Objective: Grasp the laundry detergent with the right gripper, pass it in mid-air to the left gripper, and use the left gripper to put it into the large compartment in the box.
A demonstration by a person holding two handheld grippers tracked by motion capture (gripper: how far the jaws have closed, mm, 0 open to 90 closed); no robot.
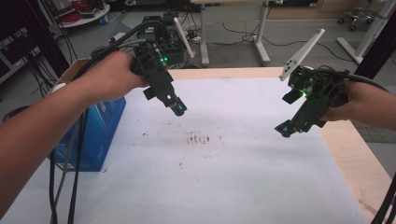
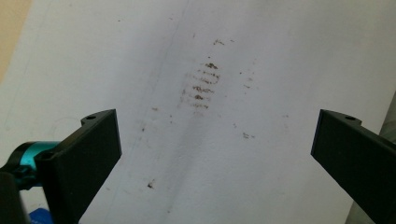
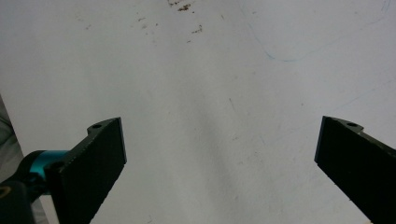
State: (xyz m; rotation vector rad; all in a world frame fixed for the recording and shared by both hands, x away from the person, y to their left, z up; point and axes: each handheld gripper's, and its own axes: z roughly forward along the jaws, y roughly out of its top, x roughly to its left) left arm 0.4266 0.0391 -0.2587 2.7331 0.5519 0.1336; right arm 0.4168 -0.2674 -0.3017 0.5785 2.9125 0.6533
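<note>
My left gripper (image 1: 178,108) hovers over the far left of the white sheet (image 1: 224,168), held in a person's hand and tilted down toward the middle. In the left gripper view my left gripper (image 2: 217,140) is open, its black jaws wide apart with nothing between them, above a patch of brown smudges (image 2: 203,86). My right gripper (image 1: 285,129) hangs over the sheet's right side, also tilted down. In the right gripper view my right gripper (image 3: 219,144) is open over bare white sheet, empty.
A blue box (image 1: 95,135) stands at the table's left edge beside the left forearm. Bare wooden tabletop (image 1: 355,158) runs along the right. Black cables (image 1: 63,186) trail down at the front left. Brown smudges (image 1: 198,138) mark the sheet's middle. Desks and wires stand beyond the far edge.
</note>
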